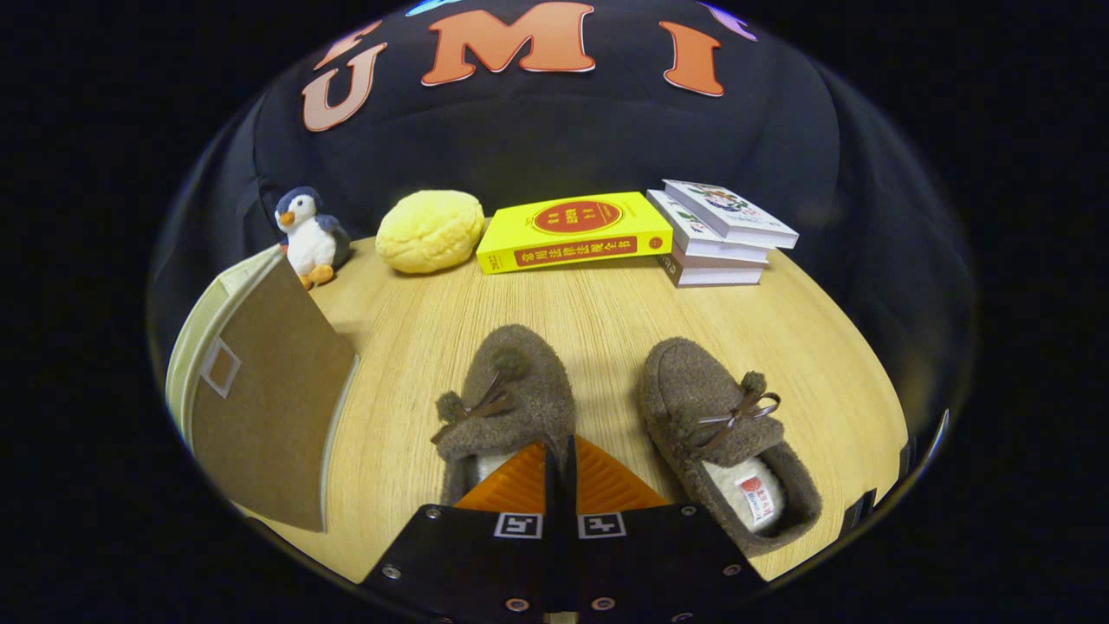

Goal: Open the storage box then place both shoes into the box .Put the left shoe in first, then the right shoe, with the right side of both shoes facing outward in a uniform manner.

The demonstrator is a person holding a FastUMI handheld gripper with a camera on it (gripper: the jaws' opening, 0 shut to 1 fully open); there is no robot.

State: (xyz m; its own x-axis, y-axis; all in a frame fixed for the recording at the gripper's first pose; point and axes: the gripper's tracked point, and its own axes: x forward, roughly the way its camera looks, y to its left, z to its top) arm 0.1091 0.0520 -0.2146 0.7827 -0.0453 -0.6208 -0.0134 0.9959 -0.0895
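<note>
Two brown fuzzy slippers with bows lie side by side on the wooden table (606, 303), toes pointing away from me. The left-hand slipper (520, 381) is right at my fingers. My gripper (559, 451) is closed at its collar: one finger lies over the white lining and the other outside the slipper's right wall, which is pinched between them. The right-hand slipper (719, 425) lies free just right of the fingers. The beige storage box (195, 347) stands left of the slippers, its brown lid panel (269, 399) tilted up.
Along the back of the table stand a plush penguin (308, 234), a yellow bun-shaped cushion (431, 230), a yellow book (576, 230) and a stack of white books (719, 234). Bare wood lies between the slippers and these things.
</note>
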